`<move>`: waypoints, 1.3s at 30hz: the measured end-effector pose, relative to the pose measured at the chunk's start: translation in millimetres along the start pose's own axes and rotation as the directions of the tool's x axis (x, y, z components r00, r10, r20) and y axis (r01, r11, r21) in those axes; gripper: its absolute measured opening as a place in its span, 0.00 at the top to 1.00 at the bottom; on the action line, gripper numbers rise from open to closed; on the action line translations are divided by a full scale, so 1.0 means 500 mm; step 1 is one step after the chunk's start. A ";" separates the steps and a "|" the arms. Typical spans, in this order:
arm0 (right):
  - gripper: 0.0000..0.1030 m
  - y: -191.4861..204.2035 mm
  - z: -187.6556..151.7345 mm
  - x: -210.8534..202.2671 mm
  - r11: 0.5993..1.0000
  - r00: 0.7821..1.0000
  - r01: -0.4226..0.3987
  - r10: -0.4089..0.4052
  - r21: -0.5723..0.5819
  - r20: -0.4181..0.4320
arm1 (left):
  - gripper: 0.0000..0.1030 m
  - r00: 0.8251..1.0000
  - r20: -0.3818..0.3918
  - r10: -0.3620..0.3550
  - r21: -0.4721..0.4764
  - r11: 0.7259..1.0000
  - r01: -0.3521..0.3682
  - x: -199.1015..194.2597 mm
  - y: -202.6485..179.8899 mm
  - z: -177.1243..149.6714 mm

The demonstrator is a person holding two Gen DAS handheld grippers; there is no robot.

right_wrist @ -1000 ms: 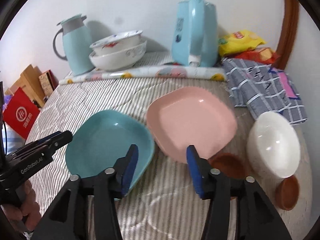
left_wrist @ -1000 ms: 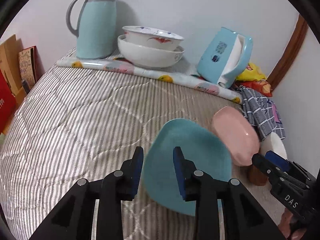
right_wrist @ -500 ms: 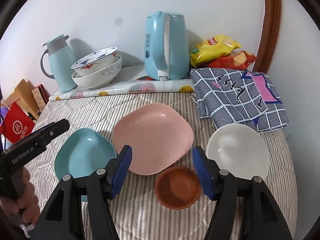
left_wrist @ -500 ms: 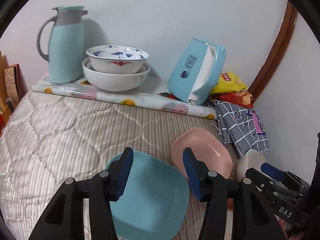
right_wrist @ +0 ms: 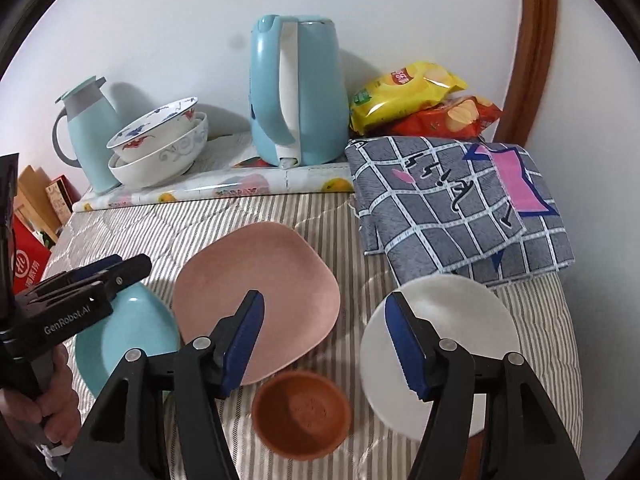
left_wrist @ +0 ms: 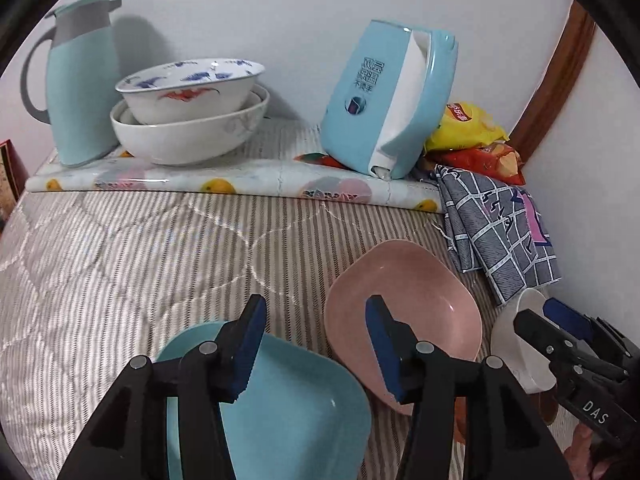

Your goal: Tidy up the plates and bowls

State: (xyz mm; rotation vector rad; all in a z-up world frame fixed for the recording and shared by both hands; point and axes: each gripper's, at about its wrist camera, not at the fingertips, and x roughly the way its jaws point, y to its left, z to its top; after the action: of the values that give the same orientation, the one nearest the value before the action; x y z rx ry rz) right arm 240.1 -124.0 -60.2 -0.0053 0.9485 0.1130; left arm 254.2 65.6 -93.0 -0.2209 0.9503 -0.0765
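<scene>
On the striped quilt lie a teal plate (left_wrist: 296, 408) (right_wrist: 132, 332), a pink plate (left_wrist: 412, 300) (right_wrist: 260, 292), a white bowl (right_wrist: 452, 332) (left_wrist: 516, 340) and a small brown bowl (right_wrist: 302, 414). Two stacked white patterned bowls (left_wrist: 188, 112) (right_wrist: 160, 144) stand at the back. My left gripper (left_wrist: 314, 344) is open and empty above the teal plate's far edge; it also shows in the right wrist view (right_wrist: 100, 276). My right gripper (right_wrist: 324, 340) is open and empty above the brown bowl, between the pink plate and white bowl.
A teal thermos jug (left_wrist: 80, 80), a blue kettle (left_wrist: 388, 100) (right_wrist: 296, 88), snack bags (right_wrist: 416, 100) and a folded grey checked cloth (right_wrist: 460, 204) line the back and right. A red box (right_wrist: 28, 268) stands off the left edge. Wall lies to the right.
Both grippers have pulled back and opened wider. The left has let go of the teal plate, which now lies flat. The right now sits over the brown bowl.
</scene>
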 end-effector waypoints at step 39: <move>0.87 0.030 0.030 0.184 0.990 0.986 0.022 -0.044 -0.137 -0.158 | 0.82 0.995 -0.081 -0.064 0.010 0.998 0.065 0.132 -0.016 0.006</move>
State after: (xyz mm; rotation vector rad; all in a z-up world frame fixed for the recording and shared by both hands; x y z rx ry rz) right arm 303.7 -99.8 -125.4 -0.1574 1.1004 0.1477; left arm 295.4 47.6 -142.1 -0.2385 1.0225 -0.1520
